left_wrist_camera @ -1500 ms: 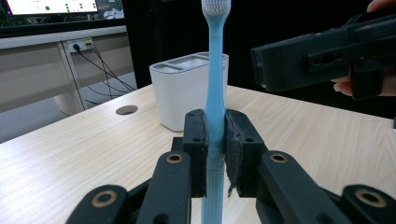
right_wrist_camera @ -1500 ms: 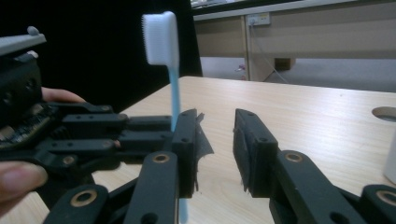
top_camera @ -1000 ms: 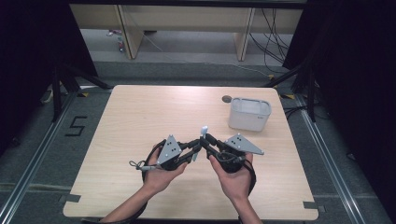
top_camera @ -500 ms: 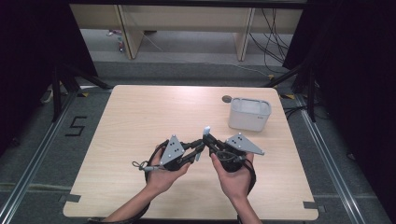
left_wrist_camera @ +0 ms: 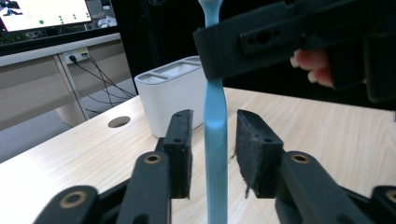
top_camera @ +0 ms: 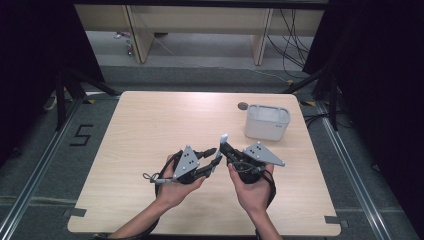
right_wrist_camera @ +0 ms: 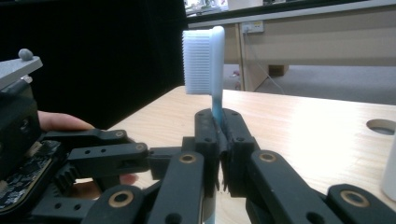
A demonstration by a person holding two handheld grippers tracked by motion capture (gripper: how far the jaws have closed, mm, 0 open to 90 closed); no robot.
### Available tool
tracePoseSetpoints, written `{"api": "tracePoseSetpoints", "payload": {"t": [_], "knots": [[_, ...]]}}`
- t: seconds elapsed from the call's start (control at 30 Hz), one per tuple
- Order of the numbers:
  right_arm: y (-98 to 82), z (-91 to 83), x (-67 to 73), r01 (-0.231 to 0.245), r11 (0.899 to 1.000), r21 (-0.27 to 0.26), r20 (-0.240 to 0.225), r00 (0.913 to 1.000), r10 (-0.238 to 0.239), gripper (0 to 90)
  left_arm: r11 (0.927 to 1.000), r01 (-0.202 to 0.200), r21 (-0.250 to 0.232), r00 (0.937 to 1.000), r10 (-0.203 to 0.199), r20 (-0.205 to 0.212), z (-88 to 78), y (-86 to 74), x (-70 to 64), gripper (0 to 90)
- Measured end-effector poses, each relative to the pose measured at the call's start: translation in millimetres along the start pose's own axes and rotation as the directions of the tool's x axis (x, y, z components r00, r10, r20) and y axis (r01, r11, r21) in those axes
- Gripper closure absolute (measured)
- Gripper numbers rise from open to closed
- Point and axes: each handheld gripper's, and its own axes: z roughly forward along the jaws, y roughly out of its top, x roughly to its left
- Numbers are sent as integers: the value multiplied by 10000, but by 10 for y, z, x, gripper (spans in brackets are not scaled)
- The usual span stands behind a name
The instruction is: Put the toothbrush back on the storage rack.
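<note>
The right gripper view looks along two black jaws squeezed tight on the neck of a thin blue plastic toothbrush with a white bristle head (right_wrist_camera: 203, 59). The brush stands straight up, and its bristles face left in that view. So the right gripper (right_wrist_camera: 218, 135) is clamped on the toothbrush, just under the head.

In the left gripper view, the blue handle runs up between the two foam pads (left_wrist_camera: 254, 154) of the left gripper (left_wrist_camera: 214, 154). There is a little gap on each side, so these pads do not press on it. The left jaws have just been opening, with the handle between them, so the left gripper has let go.

In the high view, both hands hold the brush up over the middle of the pale wooden table (top_camera: 150, 130), near the person's edge. A white plastic holder box (top_camera: 267, 122) stands on the table farther back to the right, well apart from the brush.

The toothbrush looks very light and stiff. The smooth handle may be slippery, so it could turn or slide in a loose grip. The neck is thin, so I think a grip on the thicker handle would be safer. The bristles are soft and are best left alone.
</note>
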Motion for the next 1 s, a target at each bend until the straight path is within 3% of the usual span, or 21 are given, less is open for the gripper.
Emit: {"api": "tracePoseSetpoints", "payload": {"t": [0.1, 0.13, 0.17, 0.27, 0.37, 0.43, 0.57, 0.63, 0.73, 0.77, 0.8, 0.9, 0.97, 1.0], "knots": [[3, -6, -30, 267, 9996, -26, 180, 9995, -266, 867, 9995, -178, 251, 9998, 179, -25, -43, -33, 16, 590], [-2, -12, -10, -83, 10000, 18, 151, 9999, 83, 867, 9992, -210, 347, 9998, 211, -22, -61, -48, 26, 575], [2, -11, -28, 116, 9999, 37, 148, 9998, -117, 867, 9987, -271, 424, 9996, 273, -36, -81, -63, 41, 558], [1, -22, -37, 114, 9999, 18, 304, 9995, -114, 867, 9981, -181, 590, 9996, 193, -200, -154, -104, 97, 518], [-5, -22, -82, 518, 9987, -3, 457, 9976, -517, 867, 9976, 36, 686, 9991, -7, -423, -232, -137, 172, 493], [-7, -32, -84, 263, 9997, 28, 397, 9989, -264, 867, 9974, 39, 713, 9987, -3, -502, -257, -147, 197, 477], [2, -50, -121, 515, 9987, -47, 553, 9972, -511, 867, 9973, 210, 698, 9960, -148, -883, -382, -209, 298, 450], [1, -60, -123, 355, 9994, -29, 528, 9980, -353, 867, 9973, 312, 660, 9941, -241, -1055, -437, -239, 337, 437], [2, -78, -138, 345, 9994, -42, 645, 9973, -342, 867, 9976, 462, 516, 9908, -392, -1296, -530, -289, 397, 425], [7, -86, -160, 567, 9984, -34, 666, 9962, -564, 867, 9974, 566, 453, 9890, -498, -1394, -572, -309, 420, 423], [7, -94, -160, 390, 9992, 30, 650, 9971, -392, 866, 9971, 583, 485, 9878, -506, -1473, -602, -320, 436, 421], [11, -105, -175, 437, 9990, -43, 696, 9966, -433, 867, 9968, 715, 353, 9843, -648, -1641, -670, -357, 473, 418], [16, -123, -193, 465, 9989, -17, 786, 9958, -462, 866, 9959, 862, 274, 9778, -793, -1938, -778, -432, 536, 417], [19, -129, -218, 703, 9975, -118, 929, 9933, -689, 866, 9956, 883, 306, 9760, -803, -2026, -814, -456, 555, 417]]}}
